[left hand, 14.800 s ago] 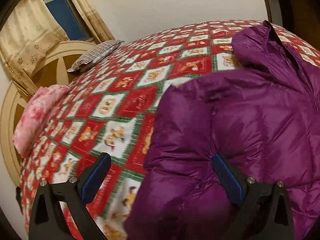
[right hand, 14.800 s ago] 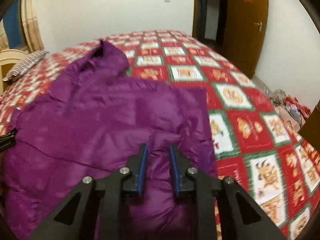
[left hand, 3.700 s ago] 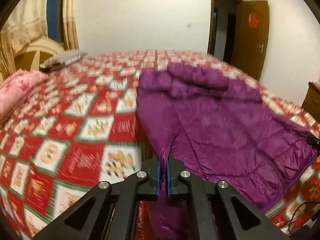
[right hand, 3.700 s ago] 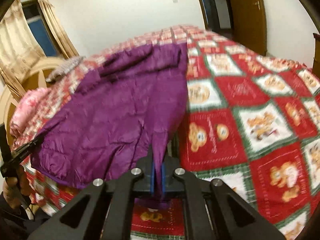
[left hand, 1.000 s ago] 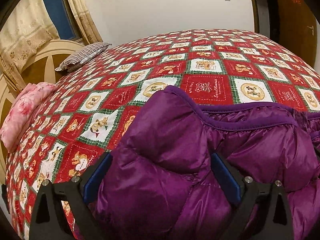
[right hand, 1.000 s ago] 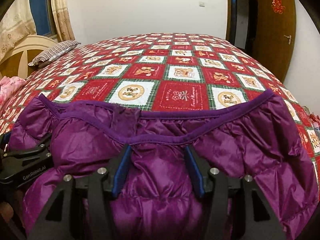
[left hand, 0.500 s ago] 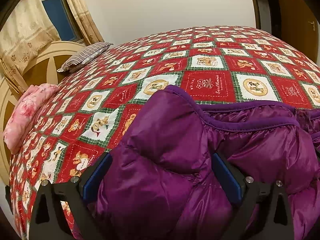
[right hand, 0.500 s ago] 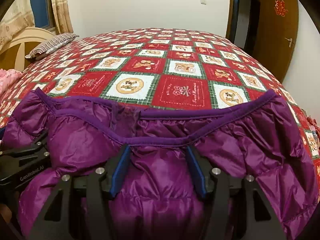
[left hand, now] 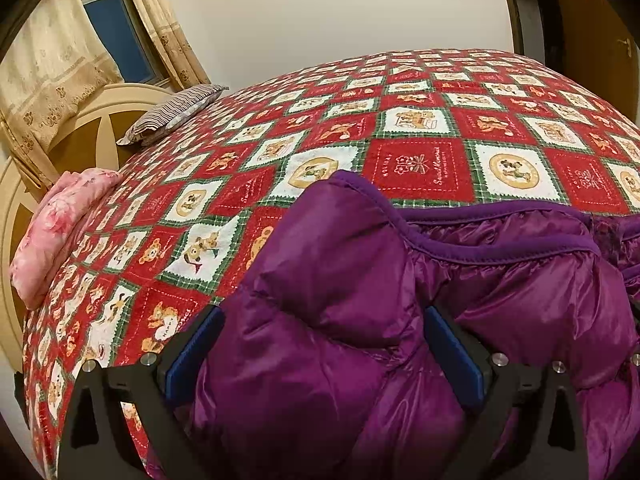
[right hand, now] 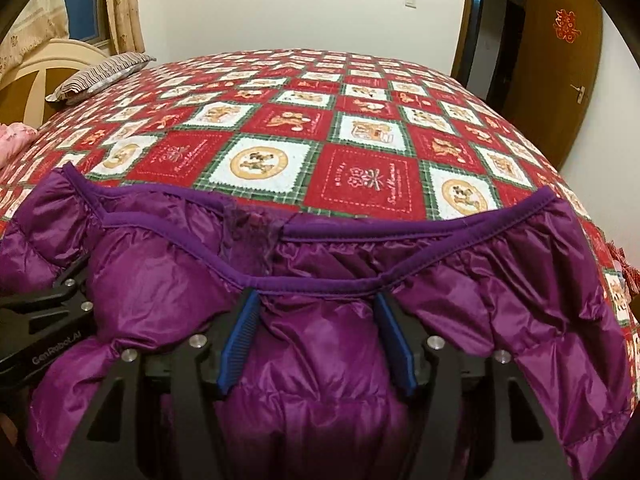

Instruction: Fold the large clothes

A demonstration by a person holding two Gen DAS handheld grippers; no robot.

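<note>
Nearest, the left gripper (left hand: 320,354) has its jaws spread wide over a puffy fold of the purple jacket (left hand: 400,320), the pads not pressing it. The right gripper (right hand: 316,340) straddles the jacket's hem, its jaws opening with the fabric loose between them. The jacket lies folded at the near edge of the bed (right hand: 360,140). Beyond, on the bed's left side, lie a pink bundle (left hand: 56,232) and, farther off, a striped pillow (left hand: 172,114).
</note>
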